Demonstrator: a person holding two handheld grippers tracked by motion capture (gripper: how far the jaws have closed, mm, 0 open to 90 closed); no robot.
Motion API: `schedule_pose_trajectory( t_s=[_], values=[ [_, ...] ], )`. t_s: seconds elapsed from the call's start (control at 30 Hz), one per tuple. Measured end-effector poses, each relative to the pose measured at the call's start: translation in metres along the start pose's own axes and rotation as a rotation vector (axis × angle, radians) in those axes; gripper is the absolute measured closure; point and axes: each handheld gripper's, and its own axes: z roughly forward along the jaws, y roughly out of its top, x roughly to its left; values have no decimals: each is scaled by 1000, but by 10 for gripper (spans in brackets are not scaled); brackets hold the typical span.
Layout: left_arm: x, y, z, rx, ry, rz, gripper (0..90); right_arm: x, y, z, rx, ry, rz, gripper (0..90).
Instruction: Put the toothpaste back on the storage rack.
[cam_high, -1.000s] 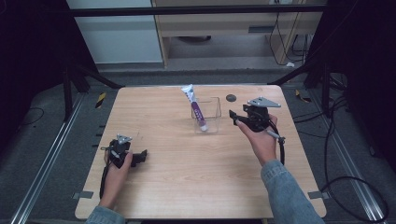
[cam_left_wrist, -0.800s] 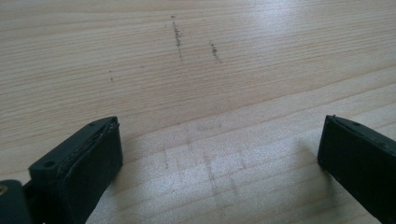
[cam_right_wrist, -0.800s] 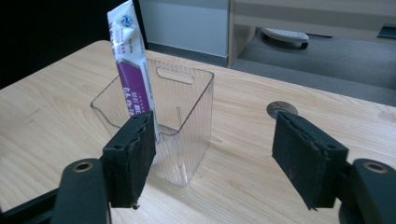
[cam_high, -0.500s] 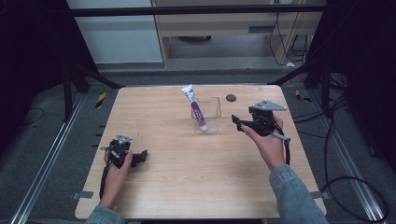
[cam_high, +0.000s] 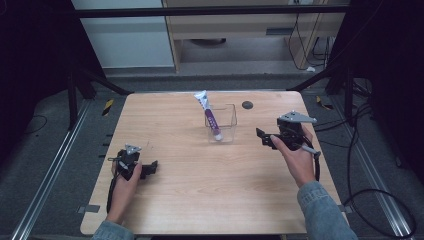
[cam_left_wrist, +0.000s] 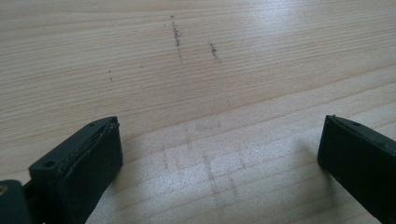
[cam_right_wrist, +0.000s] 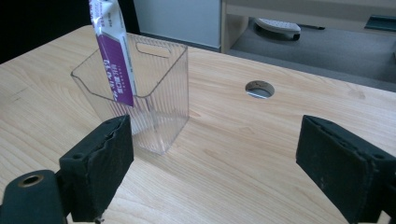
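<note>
A clear plastic bin (cam_high: 223, 123) (cam_right_wrist: 144, 100) stands on the wooden table (cam_high: 200, 190), back of centre. A purple and white tube (cam_high: 209, 114) (cam_right_wrist: 112, 60) leans in it, its flat end sticking out over the left rim. My right gripper (cam_high: 261, 137) (cam_right_wrist: 215, 163) is held above the table right of the bin, jaws wide open and holding nothing, pointing left toward it. My left gripper (cam_high: 150, 167) (cam_left_wrist: 219, 158) rests low over the front left of the table, also open with bare wood between its jaws.
A round cable hole (cam_high: 247, 105) (cam_right_wrist: 259, 88) sits in the tabletop behind and right of the bin. Cables (cam_high: 365, 165) trail on the floor to the right. A pale cabinet (cam_high: 240, 20) stands beyond the table's far edge.
My right hand has drawn the open gripper back from the bin, toward the front right. The left gripper has not moved.
</note>
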Motion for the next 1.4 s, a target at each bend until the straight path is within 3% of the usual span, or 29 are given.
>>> schedule_pose_trajectory(
  t_s=[0.67,0.97,1.1,1.37,1.4],
  values=[
    [0,0,0,0,-1,0,0,-24,-20,-14,70,-57,37,85],
    [0,0,0,0,-1,1,0,-31,-33,-7,167,-113,65,79],
    [0,0,0,0,-2,1,0,-34,-36,-4,185,-120,76,77],
    [0,0,0,-1,-2,1,0,-43,-51,15,262,-144,114,78],
    [0,0,0,0,-2,1,0,-44,-54,20,293,-153,118,79]
  ],
)
